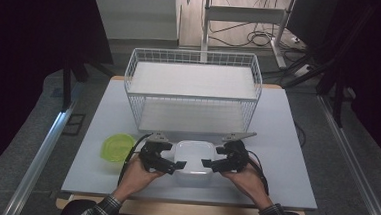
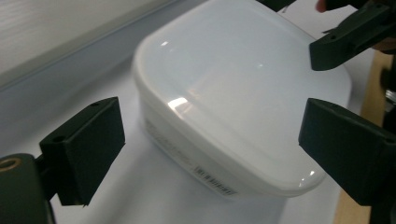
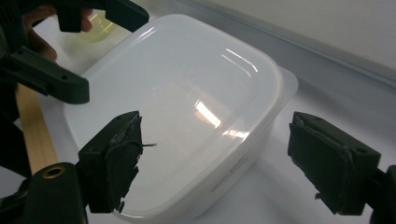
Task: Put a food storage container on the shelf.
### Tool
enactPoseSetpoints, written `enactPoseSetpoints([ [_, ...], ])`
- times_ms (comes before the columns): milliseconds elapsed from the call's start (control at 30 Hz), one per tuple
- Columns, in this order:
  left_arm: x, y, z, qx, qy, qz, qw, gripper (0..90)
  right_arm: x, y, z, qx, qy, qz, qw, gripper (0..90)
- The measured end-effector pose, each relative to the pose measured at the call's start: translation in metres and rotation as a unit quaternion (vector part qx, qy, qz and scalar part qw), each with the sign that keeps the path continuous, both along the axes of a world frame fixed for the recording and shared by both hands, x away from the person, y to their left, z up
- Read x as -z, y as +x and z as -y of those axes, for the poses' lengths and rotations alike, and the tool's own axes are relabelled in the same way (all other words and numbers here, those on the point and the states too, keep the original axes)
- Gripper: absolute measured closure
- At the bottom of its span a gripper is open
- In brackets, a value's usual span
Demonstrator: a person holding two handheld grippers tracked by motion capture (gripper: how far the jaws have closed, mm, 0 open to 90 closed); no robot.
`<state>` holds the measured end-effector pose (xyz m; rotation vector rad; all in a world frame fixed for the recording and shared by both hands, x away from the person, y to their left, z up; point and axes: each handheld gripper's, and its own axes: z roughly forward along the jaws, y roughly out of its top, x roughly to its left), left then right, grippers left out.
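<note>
High view puts the white lidded plastic container (image 1: 194, 157) near the front middle of the pale table (image 1: 295, 164), just in front of the white wire basket (image 1: 193, 90), with a yellow-green bowl (image 1: 118, 146) off to its left. The left gripper (image 1: 179, 165) and right gripper (image 1: 205, 163) flank the container from either side — both released, jaws spread wide and gripping nothing.

Left gripper view shows the container (image 2: 243, 93) between the spread jaws, its lid smooth and glossy with rounded corners, a small printed label on the side wall. Right gripper view shows the same container (image 3: 187, 98), likewise not yet touched.

It looks light and probably empty, with thin walls that would flex under a hard pinch. The glossy lid would likely be slippery, so the better hold is judged to be the lip where lid overhangs wall — one gripper at each end.

Room is tight behind, where the basket's lower shelf begins, and the table's front edge lies close. Open surface lies to the right.
</note>
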<state>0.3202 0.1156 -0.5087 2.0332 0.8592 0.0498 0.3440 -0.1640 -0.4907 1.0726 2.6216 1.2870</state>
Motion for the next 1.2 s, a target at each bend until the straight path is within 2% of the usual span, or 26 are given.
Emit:
enactPoseSetpoints([
  [67,0.001,0.0,0.001,0.008,-0.005,-0.007,0.9999,6.9,0.001,0.001,0.001,-0.004,0.009,-0.014,0.9999,22.9],
  [100,0.002,-0.001,0.002,0.018,-0.014,-0.02,0.9995,11.2,0.001,0.0,0.001,-0.006,0.017,-0.031,0.9993,25.1],
  [200,0.001,-0.002,0.002,0.019,-0.012,-0.025,0.9994,11.0,0.001,-0.003,0.001,-0.004,0.016,-0.04,0.9991,26.2],
  [233,0.0,-0.006,0.001,0.016,-0.01,-0.03,0.9994,13.6,-0.001,-0.006,0.002,0.0,0.014,-0.045,0.9989,28.8],
  [267,0.0,-0.006,0.001,0.016,-0.01,-0.03,0.9994,16.4,-0.001,-0.006,0.002,0.0,0.014,-0.045,0.9989,28.8],
  [333,-0.004,-0.012,-0.004,0.009,-0.011,-0.037,0.9992,24.1,-0.005,-0.012,0.005,0.008,0.008,-0.046,0.9989,37.5],
  [367,-0.004,-0.012,-0.004,0.009,-0.011,-0.037,0.9992,29.3,-0.005,-0.012,0.005,0.008,0.008,-0.046,0.9989,37.5],
  [400,-0.006,-0.014,-0.006,0.006,-0.009,-0.034,0.9994,29.3,-0.007,-0.014,0.007,0.013,0.008,-0.046,0.9988,42.5],
  [433,-0.009,-0.017,-0.008,0.002,-0.007,-0.027,0.9996,42.0,-0.011,-0.018,0.011,0.024,0.008,-0.047,0.9986,52.3],
  [467,-0.01,-0.019,-0.009,0.003,-0.004,-0.026,0.9997,42.0,-0.011,-0.018,0.011,0.024,0.008,-0.047,0.9986,52.3],
  [533,-0.012,-0.021,-0.011,-0.002,-0.007,-0.027,0.9996,51.4,-0.012,-0.022,0.016,0.034,0.021,-0.051,0.9979,60.0],
  [567,-0.013,-0.022,-0.012,-0.008,-0.011,-0.03,0.9995,51.4,-0.012,-0.022,0.016,0.034,0.021,-0.051,0.9979,60.0],
  [667,-0.015,-0.024,-0.014,-0.028,-0.02,-0.023,0.9992,61.3,-0.015,-0.026,0.017,0.045,0.027,-0.035,0.998,66.1],
  [700,-0.016,-0.025,-0.015,-0.04,-0.026,-0.017,0.9987,66.5,-0.017,-0.026,0.019,0.051,0.031,-0.025,0.9979,70.6],
  [733,-0.016,-0.025,-0.015,-0.04,-0.026,-0.017,0.9987,69.7,-0.017,-0.026,0.019,0.051,0.031,-0.025,0.9979,70.6],
  [767,-0.016,-0.025,-0.016,-0.052,-0.032,-0.013,0.9981,73.5,-0.017,-0.025,0.022,0.06,0.045,-0.022,0.997,77.1],
  [800,-0.016,-0.025,-0.016,-0.052,-0.032,-0.013,0.9981,78.5,-0.017,-0.025,0.022,0.06,0.045,-0.022,0.997,77.1],
  [833,-0.015,-0.025,-0.016,-0.056,-0.028,-0.008,0.998,79.1,-0.016,-0.025,0.023,0.063,0.043,-0.01,0.997,79.2],
  [900,-0.014,-0.024,-0.016,-0.063,-0.037,-0.014,0.9972,79.2,-0.016,-0.026,0.022,0.069,0.039,-0.001,0.9969,79.2],
  [967,-0.013,-0.024,-0.016,-0.067,-0.033,-0.01,0.9971,79.3,-0.016,-0.027,0.02,0.073,0.039,0.008,0.9965,79.2],
  [1200,-0.017,-0.024,-0.017,-0.075,-0.031,0.001,0.9967,79.3,-0.017,-0.027,0.018,0.075,0.04,0.018,0.9962,79.1],
])
